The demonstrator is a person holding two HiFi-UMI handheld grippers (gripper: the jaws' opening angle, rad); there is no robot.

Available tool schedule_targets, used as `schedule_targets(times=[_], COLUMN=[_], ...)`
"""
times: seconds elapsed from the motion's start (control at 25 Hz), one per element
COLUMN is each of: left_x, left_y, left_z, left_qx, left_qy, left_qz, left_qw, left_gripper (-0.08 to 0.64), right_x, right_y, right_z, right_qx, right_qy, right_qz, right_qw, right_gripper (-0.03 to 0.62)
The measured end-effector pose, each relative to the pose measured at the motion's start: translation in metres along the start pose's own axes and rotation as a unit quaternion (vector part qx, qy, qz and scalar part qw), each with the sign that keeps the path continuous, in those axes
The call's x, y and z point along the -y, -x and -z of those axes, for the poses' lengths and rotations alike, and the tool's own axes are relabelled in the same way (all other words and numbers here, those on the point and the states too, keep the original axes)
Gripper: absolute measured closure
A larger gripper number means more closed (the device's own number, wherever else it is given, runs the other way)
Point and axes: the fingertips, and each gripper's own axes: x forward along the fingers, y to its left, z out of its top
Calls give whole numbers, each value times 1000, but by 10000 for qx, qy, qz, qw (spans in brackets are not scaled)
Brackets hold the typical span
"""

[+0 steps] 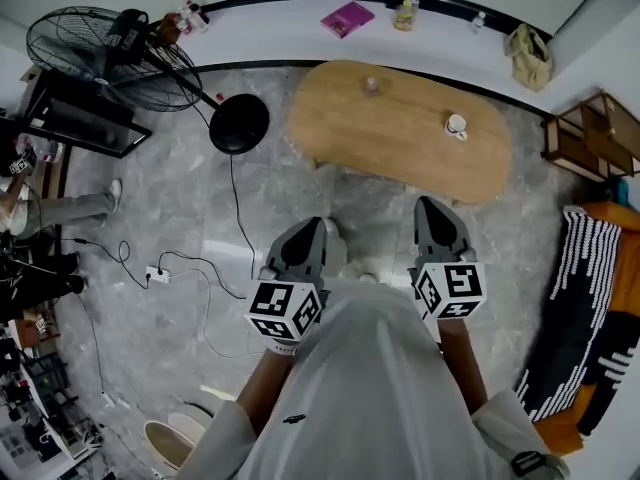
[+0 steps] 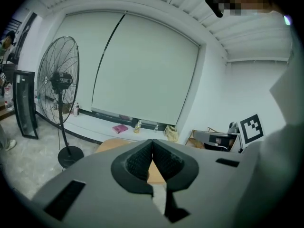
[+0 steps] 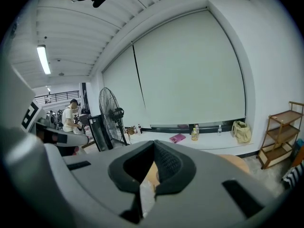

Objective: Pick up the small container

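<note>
Across the grey stone floor, ahead of both grippers, stands the oval light-wood table (image 1: 400, 158). It carries 2 small items: a small round brownish container (image 1: 371, 84) near its far edge and a white cup with a dark rim (image 1: 456, 125) toward its right end. We take the small round brownish container as the likely target, though at this size we cannot be sure which of the 2 is meant. Left gripper (image 1: 312, 228): jaws pressed together, nothing between them. Right gripper (image 1: 432, 208): likewise closed and empty. Both hang over the floor short of the table's near edge, well apart from either item. Step in hand, by our judgement: the approach, with no grasp begun. The next move calls for carrying 1 gripper forward over the table top, spreading its jaws wider than the container, lowering them around its sides, then closing.
</note>
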Motion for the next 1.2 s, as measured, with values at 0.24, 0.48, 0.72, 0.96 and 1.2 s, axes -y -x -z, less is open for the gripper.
schedule_targets(times=[0.24, 0.48, 0.72, 0.96, 1.2], left_x=[-44, -97, -136, -156, -167], left_y=[-30, -64, -99, -126, -167], left_z=[-36, -73, -108, -130, -139], left_qx=[90, 112, 80, -57, -162], left_qy=[94, 149, 191, 113, 116], left_qz=[186, 351, 527, 592, 424], left_qw=[9997, 9992, 9984, 9982, 9989], left_gripper=[540, 540, 540, 540, 540], right_x=[-8, -16, -16, -15, 9], right_y=[-49, -104, -161, -198, -235], right_z=[-24, -49, -62, -71, -73], right_qx=[-57, -48, -251, -430, -543], right_qy=[74, 88, 17, 77, 188], right_qz=[194, 439, 614, 504, 350], right_qw=[9998, 9990, 9978, 9978, 9977], right_gripper=[586, 586, 586, 586, 586])
